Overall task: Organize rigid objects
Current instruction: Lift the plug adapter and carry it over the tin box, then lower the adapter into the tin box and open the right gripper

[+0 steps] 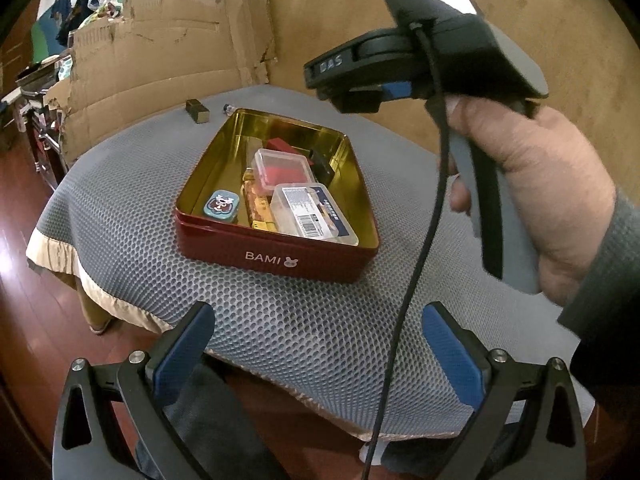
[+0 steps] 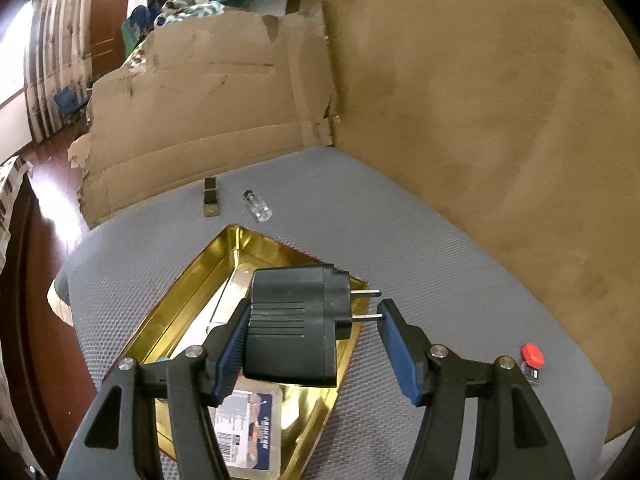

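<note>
A red tin marked BAMI, gold inside, sits on a grey mesh cushion; it holds several small boxes, among them a clear labelled case. My right gripper is shut on a black plug adapter and holds it above the tin, prongs pointing right. In the left wrist view the right gripper hangs over the tin's far right side. My left gripper is open and empty, near the cushion's front edge.
A dark gold-trimmed block and a small clear bottle lie on the cushion behind the tin. A small red-capped item lies at the right. Torn cardboard stands at the back, a tan wall to the right.
</note>
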The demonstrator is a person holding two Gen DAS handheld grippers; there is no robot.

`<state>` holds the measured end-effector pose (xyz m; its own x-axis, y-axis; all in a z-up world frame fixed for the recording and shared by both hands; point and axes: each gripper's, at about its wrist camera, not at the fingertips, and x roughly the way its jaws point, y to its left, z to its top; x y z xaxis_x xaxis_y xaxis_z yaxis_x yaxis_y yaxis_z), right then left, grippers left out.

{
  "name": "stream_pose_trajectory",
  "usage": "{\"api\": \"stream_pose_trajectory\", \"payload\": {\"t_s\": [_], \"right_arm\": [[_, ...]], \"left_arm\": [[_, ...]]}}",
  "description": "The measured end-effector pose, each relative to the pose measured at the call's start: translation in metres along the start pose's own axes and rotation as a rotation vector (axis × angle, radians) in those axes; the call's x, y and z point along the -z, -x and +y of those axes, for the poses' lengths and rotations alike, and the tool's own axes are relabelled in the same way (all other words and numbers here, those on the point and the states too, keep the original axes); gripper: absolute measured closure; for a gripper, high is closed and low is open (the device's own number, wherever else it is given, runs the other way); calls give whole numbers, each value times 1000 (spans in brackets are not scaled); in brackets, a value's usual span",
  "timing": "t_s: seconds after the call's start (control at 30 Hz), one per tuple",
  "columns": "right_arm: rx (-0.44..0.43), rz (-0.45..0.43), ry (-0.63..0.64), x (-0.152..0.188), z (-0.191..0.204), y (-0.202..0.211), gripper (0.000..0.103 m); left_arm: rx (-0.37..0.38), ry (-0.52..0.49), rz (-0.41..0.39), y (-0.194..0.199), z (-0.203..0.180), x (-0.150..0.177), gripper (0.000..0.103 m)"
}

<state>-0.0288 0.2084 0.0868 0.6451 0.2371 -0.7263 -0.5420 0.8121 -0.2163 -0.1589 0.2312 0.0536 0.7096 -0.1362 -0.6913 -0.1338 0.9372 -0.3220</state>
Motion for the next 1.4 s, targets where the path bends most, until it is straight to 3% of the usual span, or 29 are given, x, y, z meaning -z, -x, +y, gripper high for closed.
{"api": "stream_pose_trajectory", "payload": {"t_s": [0.87, 1.0, 1.1, 1.23, 1.4], "right_arm": [[-46, 67, 45, -5, 28, -44, 39], [-92, 59, 24, -8, 30, -48, 38], [-86, -13, 26, -13, 30, -37, 18], [-49, -61, 44, -11, 13, -14, 18], [-17, -75, -69, 32, -59, 19, 18]], "left_arm": [[-5, 32, 42, -10, 11, -2, 0], [-8, 51, 68, -16, 16, -3, 0], [-4, 51, 74, -17, 16, -3, 0], [1, 33, 66, -16, 11, -2, 0], [2, -14, 65, -17, 3, 2, 0]]}}
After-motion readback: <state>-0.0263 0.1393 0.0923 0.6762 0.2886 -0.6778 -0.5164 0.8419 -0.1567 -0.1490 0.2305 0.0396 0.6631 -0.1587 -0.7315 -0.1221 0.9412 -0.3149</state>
